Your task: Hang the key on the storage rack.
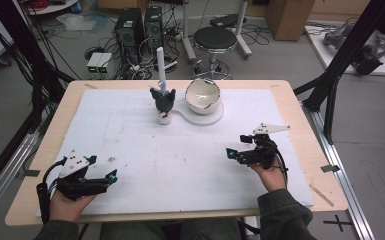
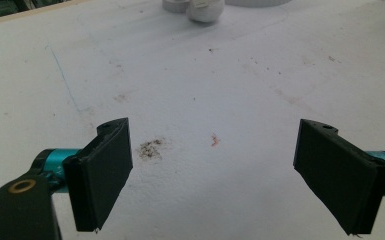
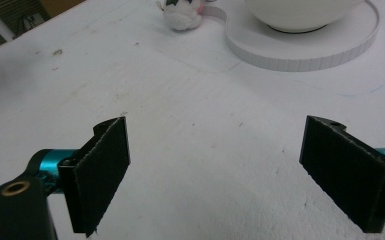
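left gripper [image 1: 111,176]: jaws spread, empty, 7 o'clock | right gripper [image 1: 231,153]: jaws spread, empty, 4 o'clock | bowl [image 1: 203,96]: on white stand [image 3: 300,57], 12 o'clock, beside dark figurine [image 1: 164,101] | handling: likely rigid, glossy, breakable, moderately heavy; pinch rim wall, gently.

bowl [image 3: 300,12]: top cut off by the right gripper view's upper edge
toy [image 2: 205,10]: mostly cropped (a pale base remains)
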`<state>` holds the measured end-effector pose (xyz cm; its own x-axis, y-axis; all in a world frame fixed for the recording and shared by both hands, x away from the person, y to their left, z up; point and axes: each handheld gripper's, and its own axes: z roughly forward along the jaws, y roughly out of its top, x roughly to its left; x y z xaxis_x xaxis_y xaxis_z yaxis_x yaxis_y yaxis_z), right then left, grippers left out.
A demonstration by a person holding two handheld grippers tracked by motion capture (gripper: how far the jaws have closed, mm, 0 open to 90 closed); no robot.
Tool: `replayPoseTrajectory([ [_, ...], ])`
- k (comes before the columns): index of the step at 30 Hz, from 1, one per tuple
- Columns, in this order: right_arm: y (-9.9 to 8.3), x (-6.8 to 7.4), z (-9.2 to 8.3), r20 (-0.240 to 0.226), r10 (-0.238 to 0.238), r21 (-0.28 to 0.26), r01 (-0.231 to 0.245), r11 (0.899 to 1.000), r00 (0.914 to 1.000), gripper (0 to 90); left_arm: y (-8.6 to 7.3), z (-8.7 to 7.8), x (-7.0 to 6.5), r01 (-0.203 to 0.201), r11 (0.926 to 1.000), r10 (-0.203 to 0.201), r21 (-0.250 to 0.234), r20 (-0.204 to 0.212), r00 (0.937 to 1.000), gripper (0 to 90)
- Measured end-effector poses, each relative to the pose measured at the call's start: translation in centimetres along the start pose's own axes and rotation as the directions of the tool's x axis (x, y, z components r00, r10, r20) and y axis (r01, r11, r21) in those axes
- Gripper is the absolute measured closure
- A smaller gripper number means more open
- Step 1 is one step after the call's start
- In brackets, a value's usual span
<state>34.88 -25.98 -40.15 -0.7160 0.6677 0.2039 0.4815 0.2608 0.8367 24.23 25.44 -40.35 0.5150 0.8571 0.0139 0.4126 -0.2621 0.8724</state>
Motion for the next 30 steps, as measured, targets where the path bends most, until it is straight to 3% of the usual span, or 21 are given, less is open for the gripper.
replayPoseTrajectory([
  [14,-1.4,-0.3,-1.2,0.013,0.015,-0.017,-0.014,1.0,0.9998,11.6,-0.1,0.1,-0.1,0.003,1.0,-0.003,0.009,0.013,0.9999,16.0],
  [30,-2.5,-0.5,-2.7,0.036,-0.001,-0.044,0.002,0.999,0.9994,11.4,-0.3,0.3,-0.3,-0.003,0.9996,0.002,0.028,0.029,0.9996,16.0],
])
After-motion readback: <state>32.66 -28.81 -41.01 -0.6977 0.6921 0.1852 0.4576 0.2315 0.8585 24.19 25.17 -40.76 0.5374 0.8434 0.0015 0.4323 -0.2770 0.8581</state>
